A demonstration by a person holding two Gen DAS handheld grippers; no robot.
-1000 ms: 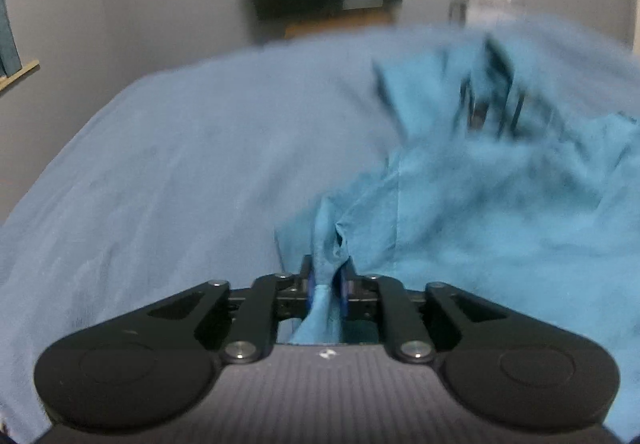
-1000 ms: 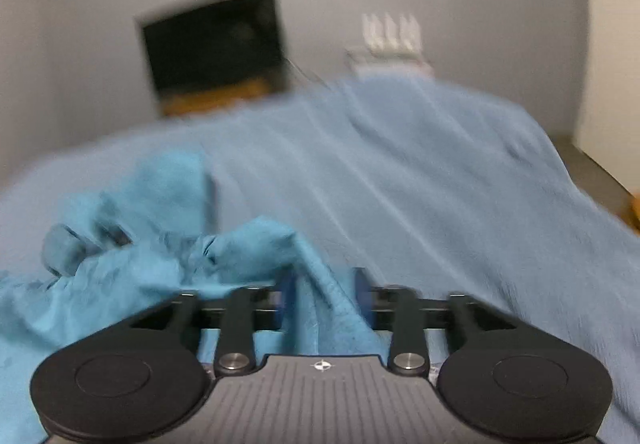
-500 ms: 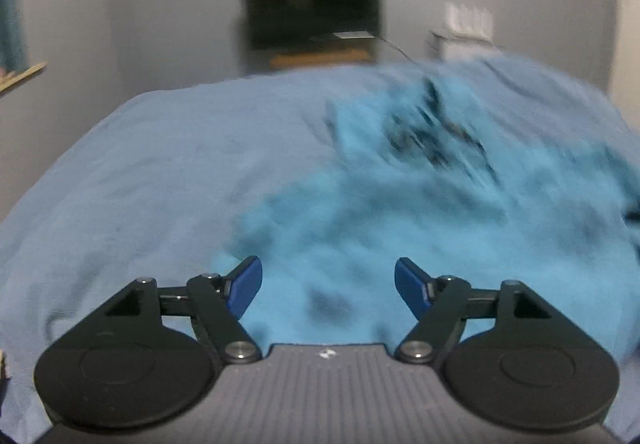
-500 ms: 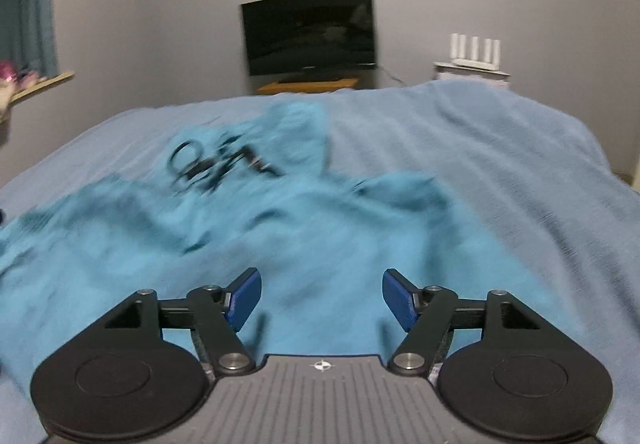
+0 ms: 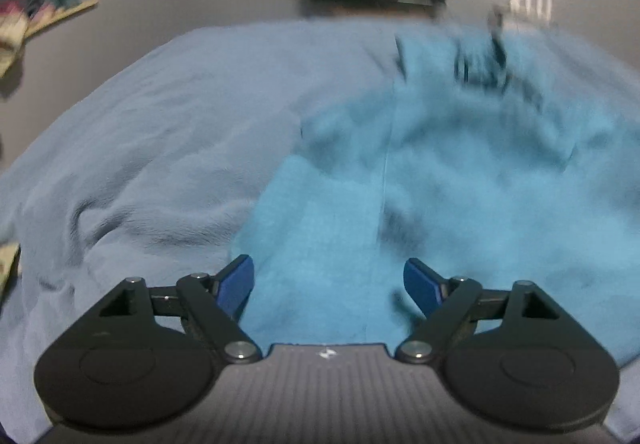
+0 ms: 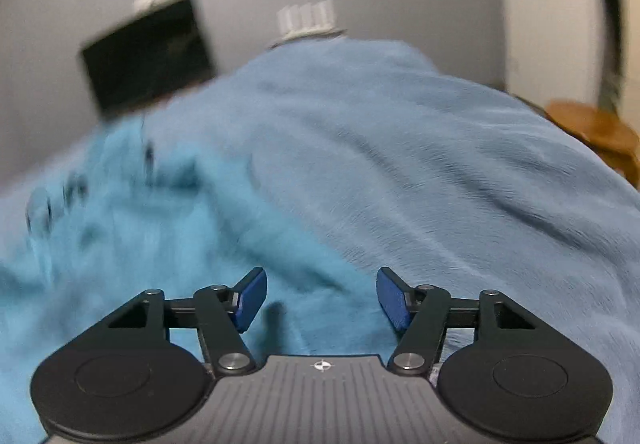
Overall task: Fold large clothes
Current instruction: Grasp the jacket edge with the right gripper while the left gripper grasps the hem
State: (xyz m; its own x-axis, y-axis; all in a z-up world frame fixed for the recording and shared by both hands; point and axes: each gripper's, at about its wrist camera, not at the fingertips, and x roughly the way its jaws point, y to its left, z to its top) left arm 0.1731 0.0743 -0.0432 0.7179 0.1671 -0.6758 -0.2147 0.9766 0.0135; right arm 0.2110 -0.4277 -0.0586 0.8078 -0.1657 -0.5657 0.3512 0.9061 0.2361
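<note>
both grippers (image 5: 328, 286) (image 6: 321, 296) spread, unloaded, above teal garment's (image 5: 460, 196) near hem

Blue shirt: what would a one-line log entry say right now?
blue shirt: lying on bed cover | left gripper: open | right gripper: open, jaws just opening

Both cameras sat just behind their own fingers and looked down at a slant, close over the bed (image 5: 168, 148). The left view faced the far wall squarely. The right view was rolled, tilting that wall. Both shared the turquoise garment (image 5: 460, 204), the dark screen (image 6: 148, 56) and the white device (image 6: 308, 18) beside it.
</note>
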